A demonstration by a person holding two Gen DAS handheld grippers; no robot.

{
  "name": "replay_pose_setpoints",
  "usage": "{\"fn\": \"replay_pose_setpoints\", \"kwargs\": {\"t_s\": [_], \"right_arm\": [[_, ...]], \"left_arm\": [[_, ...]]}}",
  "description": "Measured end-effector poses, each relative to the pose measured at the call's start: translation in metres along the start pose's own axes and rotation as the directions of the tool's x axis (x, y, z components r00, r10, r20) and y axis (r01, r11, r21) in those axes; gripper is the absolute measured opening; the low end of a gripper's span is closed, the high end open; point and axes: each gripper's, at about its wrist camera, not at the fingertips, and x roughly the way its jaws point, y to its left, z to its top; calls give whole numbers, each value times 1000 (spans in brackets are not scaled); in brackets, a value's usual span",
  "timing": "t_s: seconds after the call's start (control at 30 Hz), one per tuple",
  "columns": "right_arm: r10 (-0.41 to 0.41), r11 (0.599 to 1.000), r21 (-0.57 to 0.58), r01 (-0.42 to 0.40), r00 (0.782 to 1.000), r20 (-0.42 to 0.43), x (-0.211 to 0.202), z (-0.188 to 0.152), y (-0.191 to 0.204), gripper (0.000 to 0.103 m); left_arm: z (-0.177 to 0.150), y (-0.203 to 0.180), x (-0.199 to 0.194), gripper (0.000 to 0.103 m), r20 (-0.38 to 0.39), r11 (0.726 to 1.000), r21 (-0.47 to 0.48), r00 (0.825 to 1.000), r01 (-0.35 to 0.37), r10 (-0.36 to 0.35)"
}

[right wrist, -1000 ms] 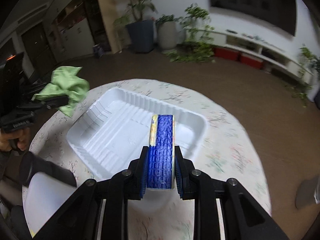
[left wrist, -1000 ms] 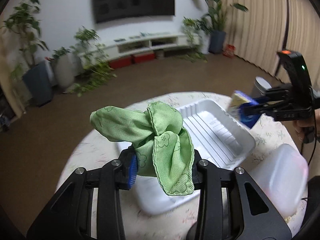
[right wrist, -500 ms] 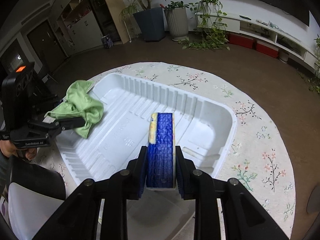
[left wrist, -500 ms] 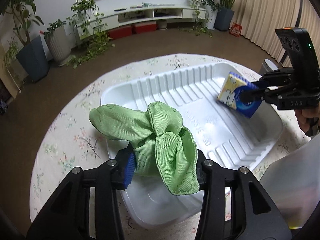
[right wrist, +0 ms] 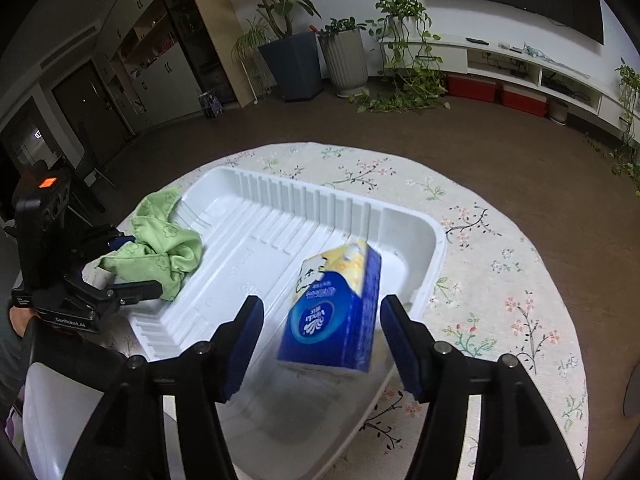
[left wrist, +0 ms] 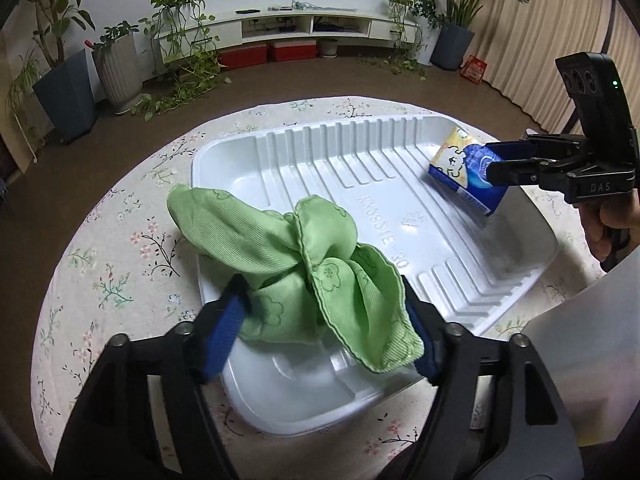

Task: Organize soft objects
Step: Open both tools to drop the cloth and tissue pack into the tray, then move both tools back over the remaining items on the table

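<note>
A ribbed white plastic tray [left wrist: 404, 152] is sitting on the round worktop [left wrist: 120, 248], which is covered with a cream floral cloth. The left gripper [left wrist: 324, 320] is hovering over the near left end of the tray with its jaws spread apart; the crumpled green microfibre cloth [left wrist: 288, 264] is lying loosely between them, one fold draping over the right blue pad and another corner trailing over the tray's left rim. From the right wrist view the same cloth [right wrist: 160, 248] is resting partly on the tray wall [right wrist: 304, 196].

The right gripper [right wrist: 320, 344] is standing wide open over the tray's other end, and neither pad is touching the blue and yellow tissue pack [right wrist: 336, 312], which is tilted and slightly blurred between the jaws inside the tray. In the left wrist view the pack [left wrist: 464, 172] is leaning against the tray's far right corner, just in front of the right gripper [left wrist: 496, 160], with a hand [left wrist: 608, 224] gripping the handle behind it.

A translucent white plastic container [left wrist: 592, 352] is standing on the worktop just beside the tray's near right side, crowding the space between the two grippers. Beyond the worktop, potted plants [left wrist: 120, 64] and a low white TV cabinet [left wrist: 304, 24] with red boxes are lining the far wall
</note>
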Motion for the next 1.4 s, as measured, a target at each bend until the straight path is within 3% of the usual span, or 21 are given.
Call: {"fn": "replay_pose_setpoints", "kwargs": {"t_s": [0.13,0.3,0.5,0.63,0.8,0.87,0.93,1.03,1.07,1.23,1.4], "right_arm": [[-2,1000,3,2,1000,17,-7,-1,-1,65],[1,1000,20,-2,999,47,-23,-5,-5,67],[-20,998,54,15,995,97,-60,-16,-11,69],[-42,997,77,30,987,154,-102,-36,-7,74],[-49,996,82,34,979,197,-148,-79,4,82],[-61,993,111,39,977,204,-164,-102,4,84],[-72,988,150,41,976,207,-176,-121,4,87],[-97,978,202,55,974,206,-194,-153,6,97],[-106,974,217,59,971,212,-201,-164,8,102],[-117,959,276,55,970,213,-225,-211,28,103],[-135,961,267,78,969,205,-236,-250,77,103]], "left_arm": [[-2,0,-5,72,21,1000,-16,1000,-8,9],[2,7,-19,85,63,999,-41,998,-15,17],[-1,20,-40,85,97,995,-96,995,-15,24],[-14,27,-72,85,164,988,-155,986,-6,31],[-59,35,-131,94,277,970,-242,960,20,49],[-80,34,-146,94,283,964,-265,957,16,62],[-108,31,-164,102,285,955,-297,955,2,86],[-142,22,-185,103,290,948,-319,951,-13,111],[-155,17,-194,103,304,947,-322,944,-23,127],[-210,-29,-234,103,345,948,-297,913,-115,219],[-243,-77,-261,103,387,947,-309,897,-92,214]]}}
